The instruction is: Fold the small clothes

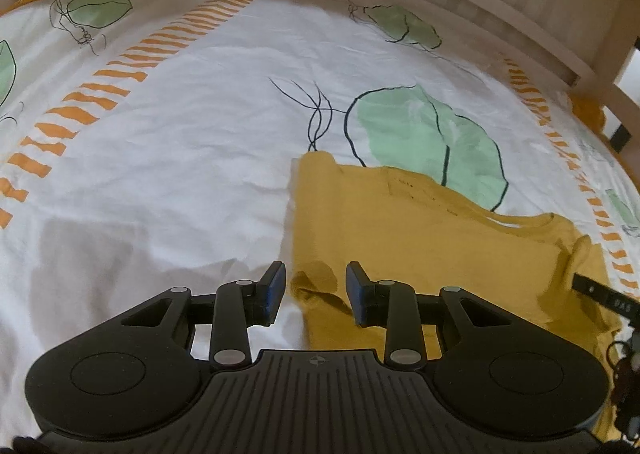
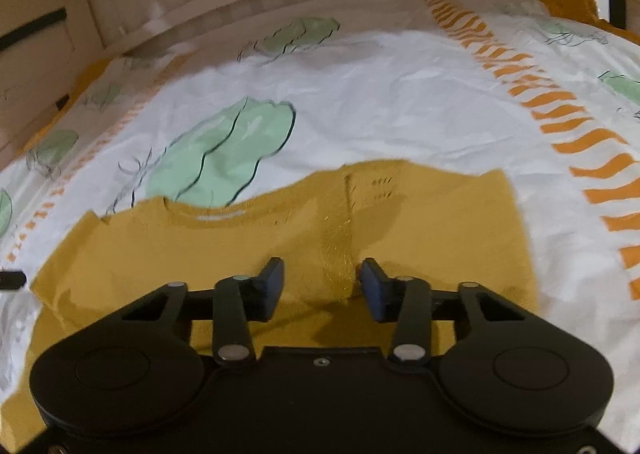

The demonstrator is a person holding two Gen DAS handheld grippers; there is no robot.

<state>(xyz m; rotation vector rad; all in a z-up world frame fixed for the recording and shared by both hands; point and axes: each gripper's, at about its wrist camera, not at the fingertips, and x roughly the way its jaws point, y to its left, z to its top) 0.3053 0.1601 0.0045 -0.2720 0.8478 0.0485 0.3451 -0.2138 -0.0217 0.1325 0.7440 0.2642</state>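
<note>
On bedsheet, mustard top neckline far, lengthwise sideways

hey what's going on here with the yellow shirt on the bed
A person is folding a small mustard-yellow top on a bed with a white leaf-print cover, holding a two-finger tool in each hand. The top lies partly folded and flat. The left tool is open over a bunched corner at the garment's edge. The right tool is open too, straddling a raised strip of fabric. Neither is gripping yet.
</note>
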